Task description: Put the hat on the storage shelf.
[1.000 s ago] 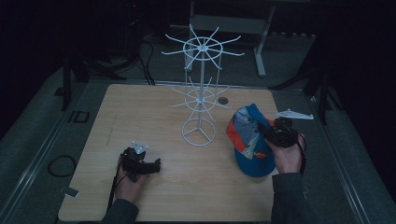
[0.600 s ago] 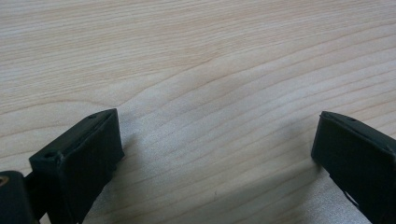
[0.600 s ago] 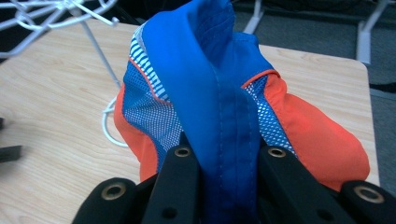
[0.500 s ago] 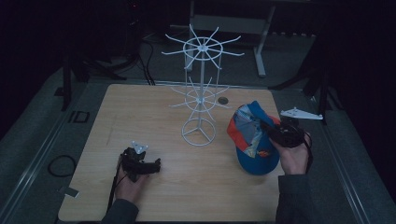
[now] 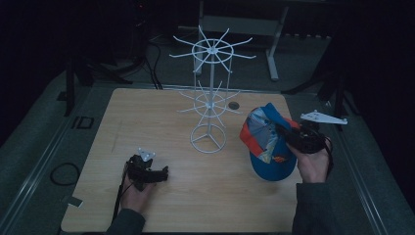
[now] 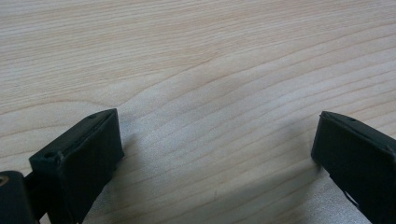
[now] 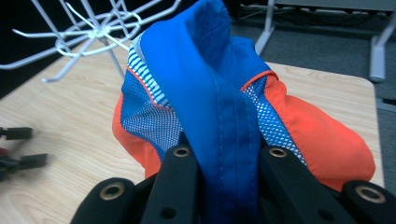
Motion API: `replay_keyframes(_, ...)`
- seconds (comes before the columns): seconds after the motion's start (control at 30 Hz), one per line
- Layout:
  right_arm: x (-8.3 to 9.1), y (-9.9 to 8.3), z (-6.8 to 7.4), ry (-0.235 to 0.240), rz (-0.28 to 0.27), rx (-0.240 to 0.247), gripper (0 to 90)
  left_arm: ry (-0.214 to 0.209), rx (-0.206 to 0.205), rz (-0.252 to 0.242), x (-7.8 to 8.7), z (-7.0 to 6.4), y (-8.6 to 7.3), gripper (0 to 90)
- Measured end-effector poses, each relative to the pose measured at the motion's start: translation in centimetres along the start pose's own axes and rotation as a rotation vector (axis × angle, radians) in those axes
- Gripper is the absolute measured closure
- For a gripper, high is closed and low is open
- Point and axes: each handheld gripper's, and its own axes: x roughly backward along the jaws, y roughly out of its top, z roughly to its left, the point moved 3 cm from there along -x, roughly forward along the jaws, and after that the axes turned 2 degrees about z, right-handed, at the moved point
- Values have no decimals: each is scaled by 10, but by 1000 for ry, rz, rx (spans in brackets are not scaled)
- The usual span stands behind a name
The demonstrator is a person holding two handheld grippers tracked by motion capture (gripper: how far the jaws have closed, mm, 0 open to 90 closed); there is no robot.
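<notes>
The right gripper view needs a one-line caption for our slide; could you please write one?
Right gripper pinches a fold of the blue-and-orange cap, with the white wire rack behind.

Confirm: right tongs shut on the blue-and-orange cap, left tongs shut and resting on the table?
Not quite. The left tongs are open, not shut: the left gripper view shows their jaws wide apart over bare table. The rest holds: the right tongs are shut on the cap.

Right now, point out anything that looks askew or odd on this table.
Nothing is spilled or broken. The cap is bunched and tilted, pinched in the right gripper. The white wire rack stands upright.
</notes>
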Motion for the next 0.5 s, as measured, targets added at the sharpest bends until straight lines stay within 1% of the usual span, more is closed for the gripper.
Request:
replay_keyframes(0.1, 3, 2, 0, 13, -10, -5, 820, 0, 0, 0, 0, 0, 0, 23)
replay_keyframes(0.5, 10, 8, 2, 34, -29, 1, 819, 0, 1, 0, 0, 0, 0, 22)
